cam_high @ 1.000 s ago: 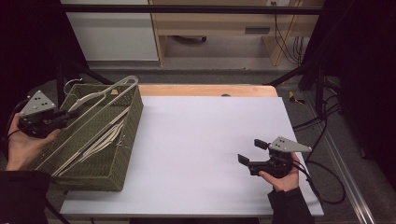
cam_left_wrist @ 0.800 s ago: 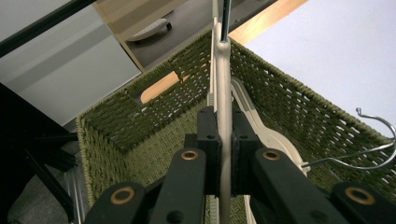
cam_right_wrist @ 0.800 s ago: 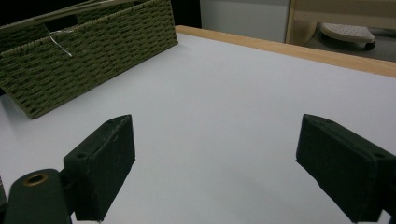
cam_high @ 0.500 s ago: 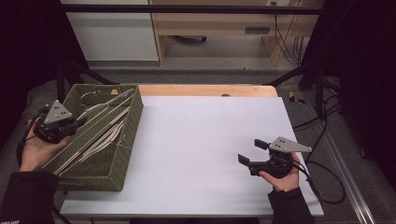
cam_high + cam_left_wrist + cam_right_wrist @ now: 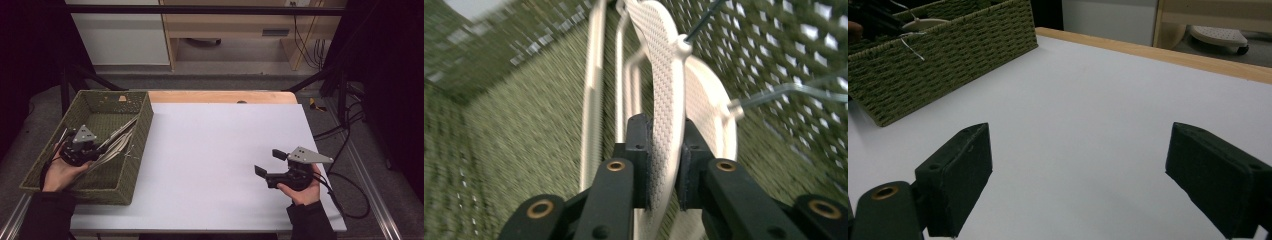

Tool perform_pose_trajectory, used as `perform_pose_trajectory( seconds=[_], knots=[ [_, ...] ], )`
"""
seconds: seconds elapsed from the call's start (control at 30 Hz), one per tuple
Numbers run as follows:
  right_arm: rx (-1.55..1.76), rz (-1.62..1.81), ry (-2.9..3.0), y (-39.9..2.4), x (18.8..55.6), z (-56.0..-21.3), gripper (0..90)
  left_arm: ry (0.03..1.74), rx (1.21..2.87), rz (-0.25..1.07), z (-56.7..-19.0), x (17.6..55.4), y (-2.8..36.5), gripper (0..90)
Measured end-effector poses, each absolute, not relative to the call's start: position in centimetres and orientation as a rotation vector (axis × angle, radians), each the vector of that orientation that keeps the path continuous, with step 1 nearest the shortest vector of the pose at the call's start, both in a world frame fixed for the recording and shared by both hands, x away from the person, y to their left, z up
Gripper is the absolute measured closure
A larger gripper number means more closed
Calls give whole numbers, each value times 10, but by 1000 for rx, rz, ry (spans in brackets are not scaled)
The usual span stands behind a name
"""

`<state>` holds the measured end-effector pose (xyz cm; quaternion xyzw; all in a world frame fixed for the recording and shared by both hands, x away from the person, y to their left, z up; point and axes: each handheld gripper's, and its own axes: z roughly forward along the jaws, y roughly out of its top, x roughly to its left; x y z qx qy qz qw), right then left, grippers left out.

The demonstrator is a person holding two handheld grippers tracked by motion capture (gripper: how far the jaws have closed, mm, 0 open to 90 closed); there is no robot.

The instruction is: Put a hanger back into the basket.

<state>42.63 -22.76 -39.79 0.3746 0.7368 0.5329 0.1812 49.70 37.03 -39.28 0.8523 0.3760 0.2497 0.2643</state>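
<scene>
Between the left gripper's [image 5: 663, 165] two black pads [image 5: 640, 150] stands a cream hanger [image 5: 669, 100] with a finely dotted surface, edge-on; both pads lie against its flat faces, so the grip still holds, though the jaws have just been opening slightly. Behind the held piece, further cream hangers [image 5: 594, 95] with thin wire hooks [image 5: 784, 92] lie in a bundle, their long bars running away from the jaws. Around them rise the woven walls of the olive-green wicker basket [image 5: 499, 125], partly blurred. On the high view the left gripper [image 5: 95, 150] sits low inside that basket [image 5: 137, 165], at the left of the table, with the hanger bundle [image 5: 117, 140] slanting from the hand toward the basket's far right wall. Over at the right, near edge, the right gripper [image 5: 269, 162] rests in the person's hand, jaws spread wide with nothing between them, pointing left. Its own view shows the two pads [image 5: 955, 170] well apart above the bare white tabletop [image 5: 1088, 110], the basket [image 5: 948, 55] far off to the left.
</scene>
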Motion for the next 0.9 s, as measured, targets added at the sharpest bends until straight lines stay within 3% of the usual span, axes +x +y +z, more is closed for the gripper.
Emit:
perform_pose_trajectory(
  seconds=[0.2,0.33,0.5,0.8,0.9],
  knots=[
    [1052,1504,2079,-228,426,-398,119,1041,2299,614,-393,497,369,726],
    [1051,1504,2077,-228,426,-398,119,1016,2226,607,-383,490,372,624],
    [1048,1503,2080,-228,426,-398,119,985,2094,643,-366,477,373,559],
    [1044,1515,2071,-229,425,-396,115,880,1811,689,-337,445,348,311],
    [1045,1519,2067,-230,424,-396,111,848,1723,640,-332,436,332,234]
  ],
)
